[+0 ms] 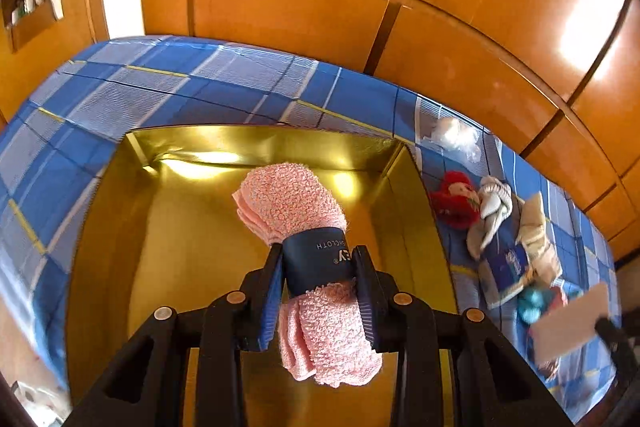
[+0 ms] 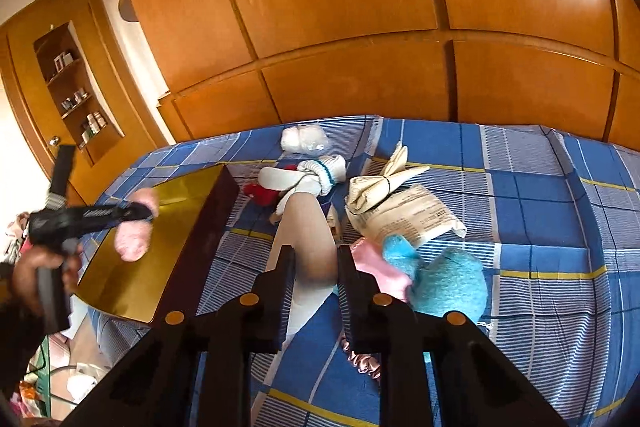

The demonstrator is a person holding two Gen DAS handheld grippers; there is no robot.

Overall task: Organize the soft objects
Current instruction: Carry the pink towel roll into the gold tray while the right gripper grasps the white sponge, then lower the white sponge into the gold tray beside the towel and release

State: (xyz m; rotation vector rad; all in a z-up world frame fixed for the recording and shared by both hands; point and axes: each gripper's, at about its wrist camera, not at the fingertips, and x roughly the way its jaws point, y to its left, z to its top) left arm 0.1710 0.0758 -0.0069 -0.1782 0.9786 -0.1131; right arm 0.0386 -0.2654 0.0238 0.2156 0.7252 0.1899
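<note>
My left gripper [image 1: 318, 263] is shut on a rolled pink washcloth [image 1: 292, 203] with a dark blue paper band, held above the open gold-lined box [image 1: 188, 219]. The right wrist view shows that gripper [image 2: 132, 213] and the washcloth [image 2: 132, 243] over the box [image 2: 160, 239]. My right gripper [image 2: 314, 263] is shut on a flat beige card or pouch [image 2: 310, 227], held above the bed. The same card shows in the left wrist view [image 1: 568, 323] at the right edge. A red plush toy [image 1: 456, 199], white socks [image 2: 320, 173] and a turquoise fluffy item [image 2: 444, 279] lie on the bed.
The bed has a blue plaid sheet [image 2: 540, 211]. On it lie a beige bundle tied with a band [image 2: 388, 183], a printed paper packet [image 2: 404, 219], a pink soft item [image 2: 380, 267] and a clear plastic bag [image 2: 302, 139]. A wooden wardrobe [image 2: 340, 27] stands behind the bed.
</note>
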